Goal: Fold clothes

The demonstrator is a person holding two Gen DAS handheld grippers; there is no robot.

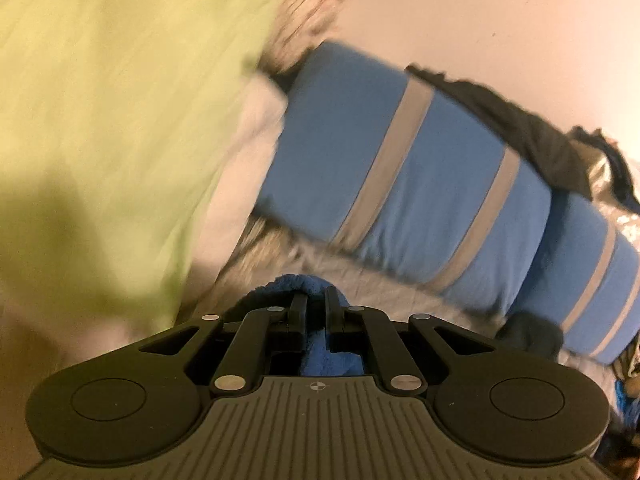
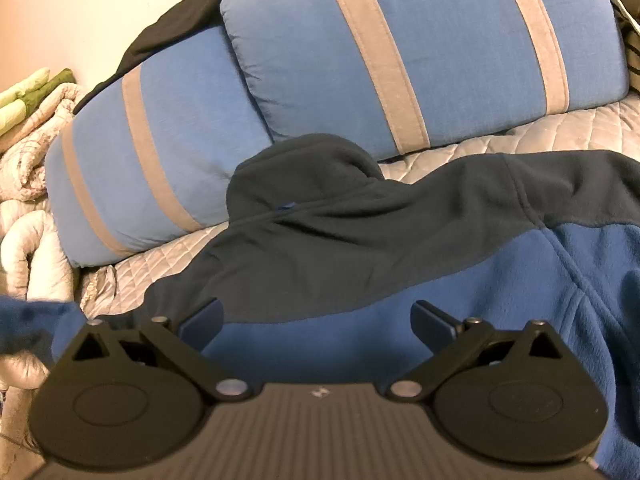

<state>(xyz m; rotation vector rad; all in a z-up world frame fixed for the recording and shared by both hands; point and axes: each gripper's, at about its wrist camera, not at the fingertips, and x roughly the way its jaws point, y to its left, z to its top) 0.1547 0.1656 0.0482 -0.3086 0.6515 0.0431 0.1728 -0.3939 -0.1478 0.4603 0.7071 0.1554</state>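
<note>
A blue fleece jacket (image 2: 400, 320) with a dark navy yoke and collar (image 2: 312, 184) lies spread on the quilted grey bedspread (image 2: 560, 128). My right gripper (image 2: 316, 320) is open just above the jacket's blue body, holding nothing. My left gripper (image 1: 316, 300) is shut on a fold of the blue fleece (image 1: 296, 280), lifted above the bed; the same fold shows blurred at the left edge of the right wrist view (image 2: 32, 324). The left wrist view is motion-blurred.
Two blue pillows with grey stripes (image 2: 400, 60) (image 1: 400, 168) lean against the wall at the bed's head, a black garment (image 1: 520, 128) draped behind them. A light green cloth (image 1: 100, 120) fills the left. A crumpled beige blanket (image 2: 32, 152) lies at left.
</note>
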